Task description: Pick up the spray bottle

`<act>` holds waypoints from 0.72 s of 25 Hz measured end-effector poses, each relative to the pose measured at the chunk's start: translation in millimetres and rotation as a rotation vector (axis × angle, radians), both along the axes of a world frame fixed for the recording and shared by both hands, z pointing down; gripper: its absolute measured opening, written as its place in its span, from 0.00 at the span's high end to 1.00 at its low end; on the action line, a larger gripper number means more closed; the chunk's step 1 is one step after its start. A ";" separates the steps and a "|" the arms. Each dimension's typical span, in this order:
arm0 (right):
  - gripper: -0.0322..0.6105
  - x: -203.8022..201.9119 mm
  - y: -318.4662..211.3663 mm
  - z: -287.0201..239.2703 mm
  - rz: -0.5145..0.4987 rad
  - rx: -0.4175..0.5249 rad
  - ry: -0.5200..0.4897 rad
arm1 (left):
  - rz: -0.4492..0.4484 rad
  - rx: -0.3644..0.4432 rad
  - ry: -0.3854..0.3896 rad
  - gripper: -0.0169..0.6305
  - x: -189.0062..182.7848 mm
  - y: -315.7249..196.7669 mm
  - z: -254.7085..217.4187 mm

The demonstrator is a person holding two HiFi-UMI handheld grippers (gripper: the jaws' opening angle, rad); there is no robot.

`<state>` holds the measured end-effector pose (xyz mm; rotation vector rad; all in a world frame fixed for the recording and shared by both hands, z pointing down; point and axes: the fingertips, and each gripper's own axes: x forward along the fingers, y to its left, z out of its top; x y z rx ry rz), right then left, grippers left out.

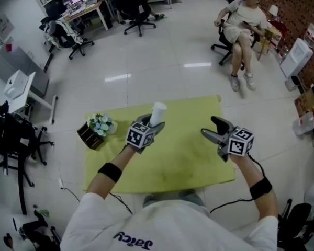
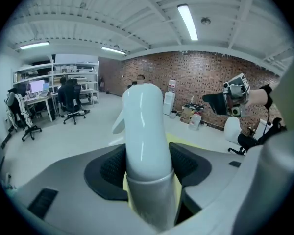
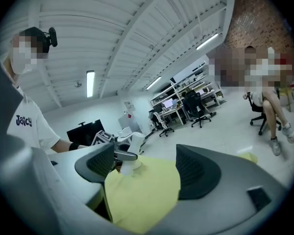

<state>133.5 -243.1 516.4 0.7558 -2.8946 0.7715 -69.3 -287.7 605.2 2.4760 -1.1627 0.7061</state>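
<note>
Spray bottle point(image 1: 158, 113) in grip of left claw point(image 1: 150, 123); right claw point(image 1: 209, 126) open, empty; flowers point(image 1: 101, 123) in dark box point(image 1: 90, 136).

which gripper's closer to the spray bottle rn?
Left. The left gripper is clamped on the spray bottle, one jaw on either side of it. The right gripper is open and empty, off to the bottle's right, not touching it.

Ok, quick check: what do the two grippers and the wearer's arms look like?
Both the left gripper and right gripper are grey, with curved fingers lined in dark ribbed pads. Each carries a white cube of black square markers. A black band wraps each forearm, thin black cables trail back, and the T-shirt is white, short-sleeved.
</note>
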 end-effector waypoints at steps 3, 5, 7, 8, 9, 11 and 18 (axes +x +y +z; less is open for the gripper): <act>0.34 -14.1 -1.5 -5.4 -0.006 0.048 0.032 | -0.042 0.046 0.005 0.55 -24.7 12.5 -18.1; 0.34 -22.6 -4.7 -10.3 -0.009 0.074 0.026 | -0.074 0.062 0.011 0.55 -42.8 20.8 -28.0; 0.34 -28.6 -7.7 -14.3 -0.004 0.091 0.015 | -0.105 0.081 0.016 0.55 -59.5 29.7 -37.0; 0.34 -31.0 -8.8 -15.7 0.000 0.099 0.013 | -0.120 0.092 0.019 0.55 -67.6 34.4 -41.2; 0.34 -33.4 -9.3 -16.7 0.003 0.109 0.014 | -0.134 0.103 0.021 0.55 -75.7 39.3 -45.4; 0.34 -39.1 -9.0 -18.9 0.007 0.136 0.030 | -0.162 0.130 0.023 0.55 -93.4 49.7 -53.5; 0.34 -46.7 -9.3 -29.4 0.069 0.234 0.077 | -0.262 0.211 0.010 0.55 -162.3 89.3 -69.1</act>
